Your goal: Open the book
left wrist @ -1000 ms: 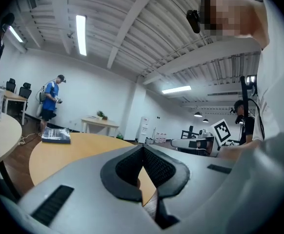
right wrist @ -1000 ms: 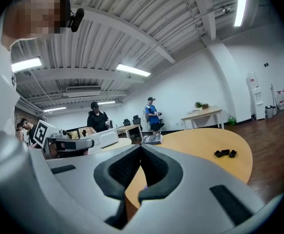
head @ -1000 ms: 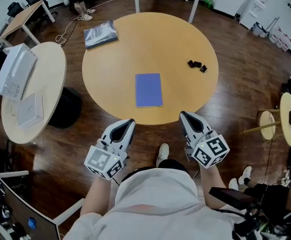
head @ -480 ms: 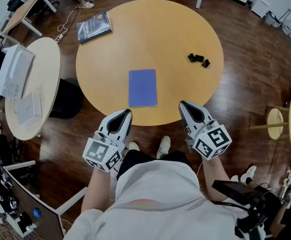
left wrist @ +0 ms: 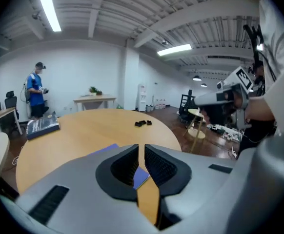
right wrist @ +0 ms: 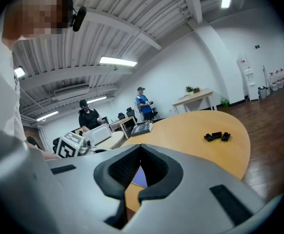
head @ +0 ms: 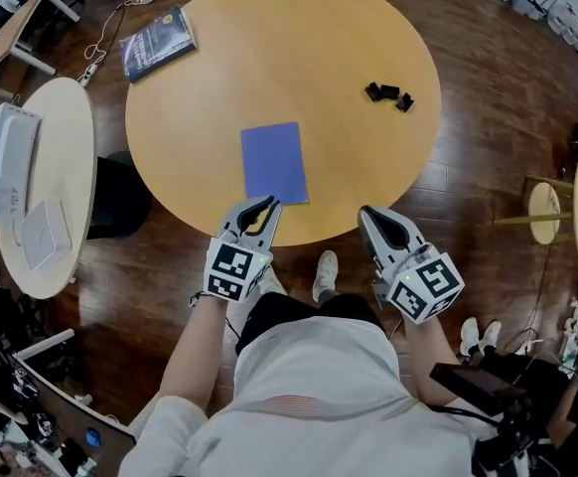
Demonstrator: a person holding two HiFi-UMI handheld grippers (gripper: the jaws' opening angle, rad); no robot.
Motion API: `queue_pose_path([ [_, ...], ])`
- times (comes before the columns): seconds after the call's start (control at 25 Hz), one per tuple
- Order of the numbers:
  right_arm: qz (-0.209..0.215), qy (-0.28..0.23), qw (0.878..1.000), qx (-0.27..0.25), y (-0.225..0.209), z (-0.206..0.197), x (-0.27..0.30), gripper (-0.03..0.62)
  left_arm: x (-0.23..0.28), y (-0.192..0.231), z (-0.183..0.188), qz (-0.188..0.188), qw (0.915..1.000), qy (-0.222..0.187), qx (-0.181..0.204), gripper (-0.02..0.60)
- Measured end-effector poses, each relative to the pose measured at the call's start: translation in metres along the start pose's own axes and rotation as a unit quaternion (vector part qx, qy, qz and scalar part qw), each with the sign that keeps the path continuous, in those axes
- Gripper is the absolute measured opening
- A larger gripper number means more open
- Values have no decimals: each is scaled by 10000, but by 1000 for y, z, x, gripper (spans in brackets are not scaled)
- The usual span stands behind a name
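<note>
Progress nil: thin blue book closed on round wooden bench; left claw opening, empty, beside it; right claw closed.

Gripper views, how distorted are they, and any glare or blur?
Left gripper view: strong fisheye bending, dark corners, ceiling light strip blown out. Right gripper view: same bending and dark rim. Head view: sharp and evenly lit, blue book crisp on the round table.

White shirt, grey jaws, black-white marker cubes
</note>
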State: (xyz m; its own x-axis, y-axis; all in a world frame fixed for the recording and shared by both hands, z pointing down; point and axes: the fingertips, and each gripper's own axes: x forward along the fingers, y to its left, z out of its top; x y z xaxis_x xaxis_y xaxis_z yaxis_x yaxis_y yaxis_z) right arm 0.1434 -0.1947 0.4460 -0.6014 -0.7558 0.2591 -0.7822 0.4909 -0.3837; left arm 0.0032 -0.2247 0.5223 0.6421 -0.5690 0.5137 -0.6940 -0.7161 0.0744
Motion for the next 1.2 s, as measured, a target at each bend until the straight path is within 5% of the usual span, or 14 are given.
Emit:
queue_pose_path([
  [0.28, -144, 120, 9997, 162, -9, -20, -1, 2, 72, -13, -60, -278, 9931, 1003, 531, 106],
  [0.6, -222, 399, 9989, 69, -12, -46, -5, 2, 124, -31, -109, -295, 9705, 1776, 1600, 115],
  [1.2, -300, 464, 9982, 240, -28, -51, -6, 2, 143, -25, -122, -146, 9626, 2099, 1709, 115],
])
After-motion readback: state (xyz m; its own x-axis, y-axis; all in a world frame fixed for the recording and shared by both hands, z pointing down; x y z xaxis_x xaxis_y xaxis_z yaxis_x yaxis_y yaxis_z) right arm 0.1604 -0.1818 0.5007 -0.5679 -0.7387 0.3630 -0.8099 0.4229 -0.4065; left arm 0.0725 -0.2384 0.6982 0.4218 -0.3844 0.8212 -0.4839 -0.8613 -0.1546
